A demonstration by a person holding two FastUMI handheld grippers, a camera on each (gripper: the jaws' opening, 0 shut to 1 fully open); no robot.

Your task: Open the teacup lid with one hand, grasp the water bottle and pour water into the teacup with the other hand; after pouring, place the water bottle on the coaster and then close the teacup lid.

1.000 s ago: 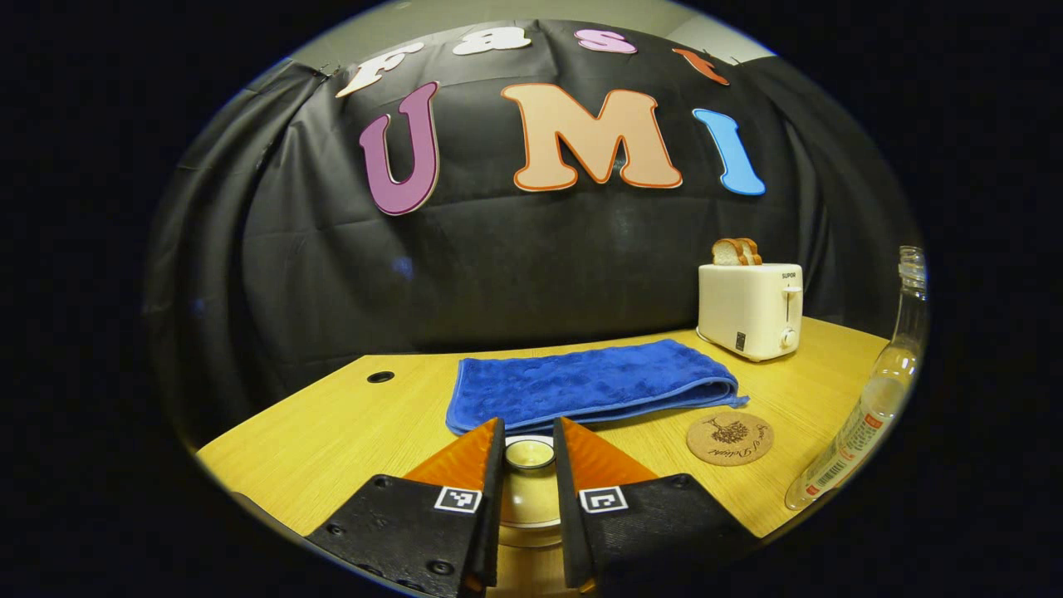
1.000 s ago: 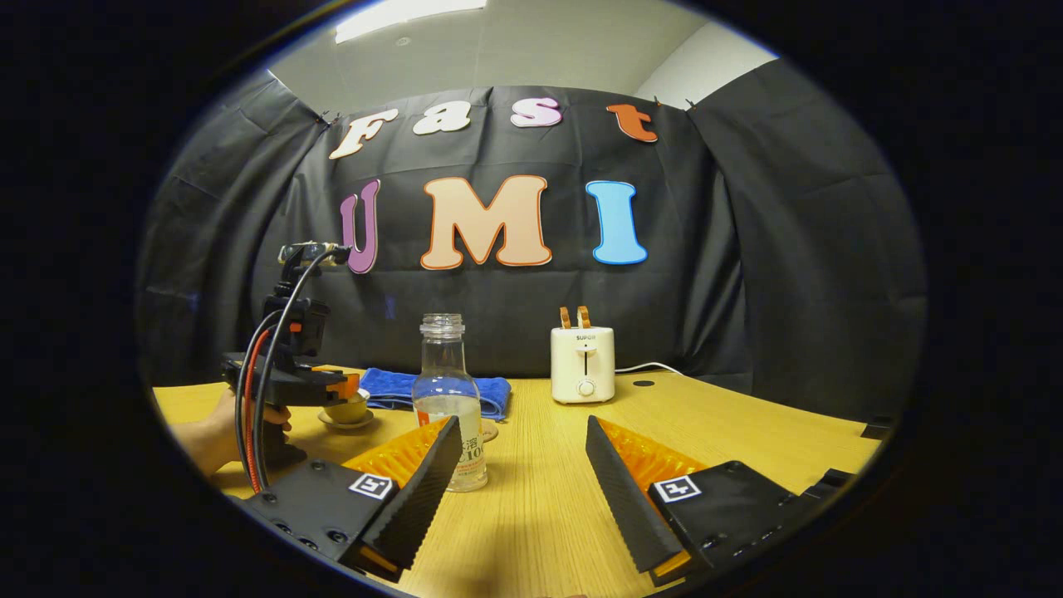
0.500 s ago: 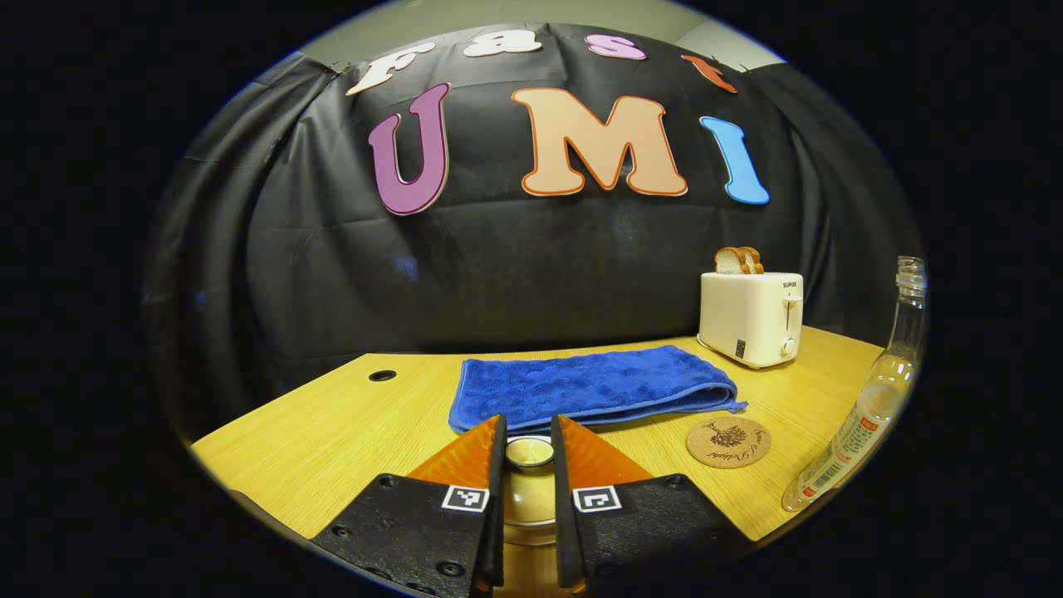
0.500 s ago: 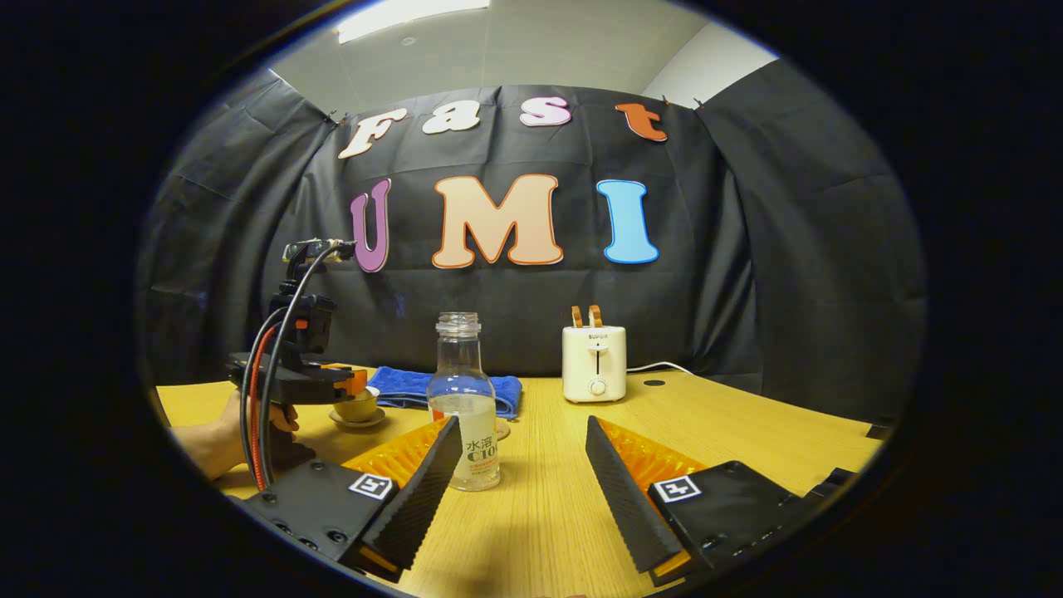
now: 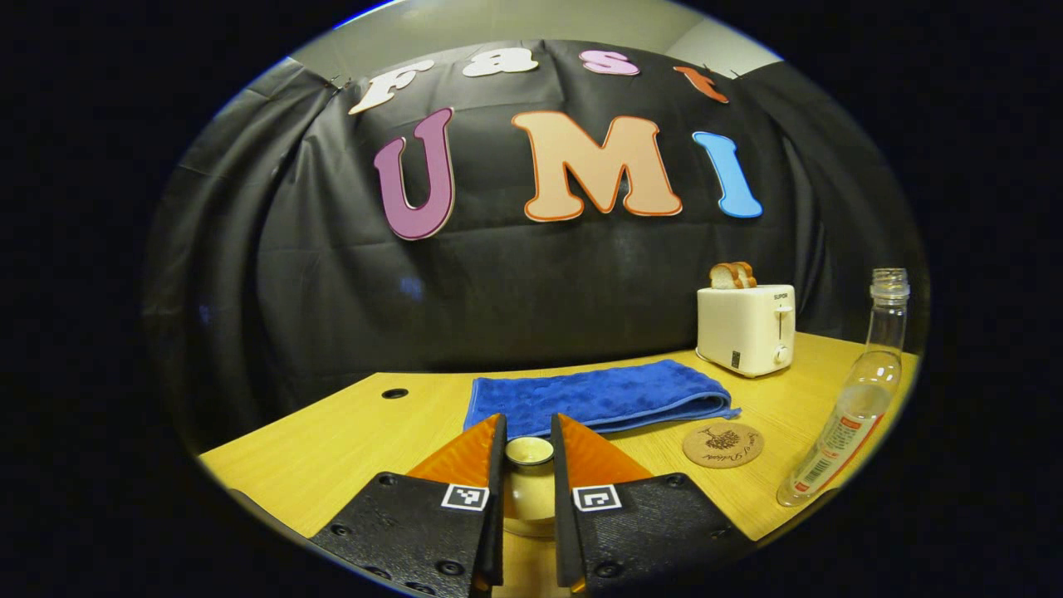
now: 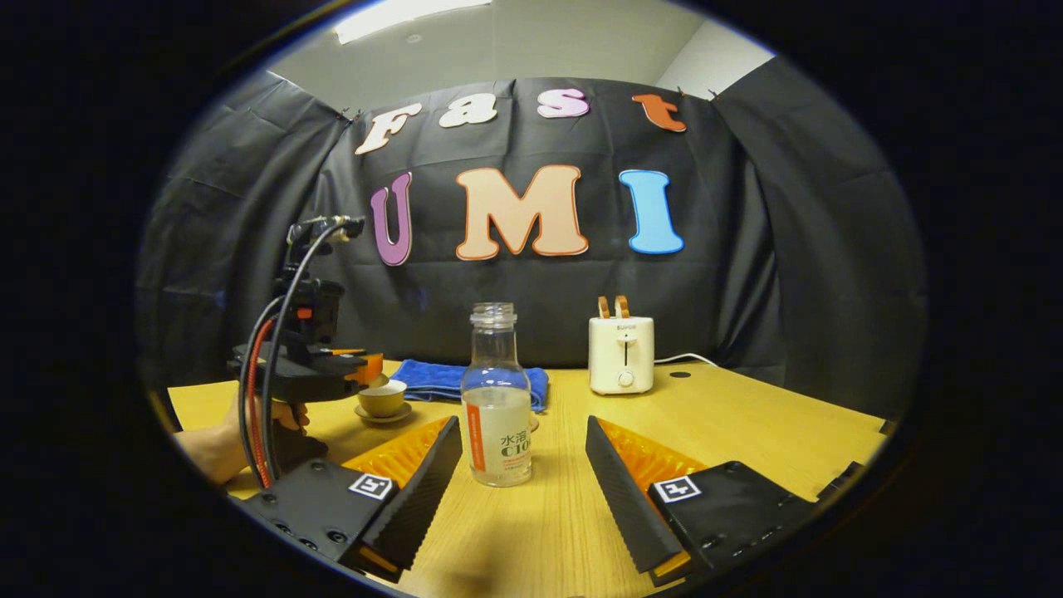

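Two grippers working: your left gripper point(image 5: 528, 453) pinches the teacup lid point(image 5: 529, 450) just above the teacup point(image 6: 382, 401); right gripper point(image 6: 523, 453) spread, water bottle point(image 6: 497, 407) ahead on the desk point(image 6: 747, 432). Close squarely on its body.

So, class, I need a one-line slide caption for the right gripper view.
Open right gripper faces the uncapped water bottle on the table, while the left gripper holds the lid above the teacup.

Wood table point(image 6: 747, 432) — blue towel point(image 5: 598, 397), toaster point(image 6: 620, 355), cork coaster point(image 5: 722, 444), water bottle point(image 6: 497, 411), teacup w/ saucer point(image 6: 383, 402)
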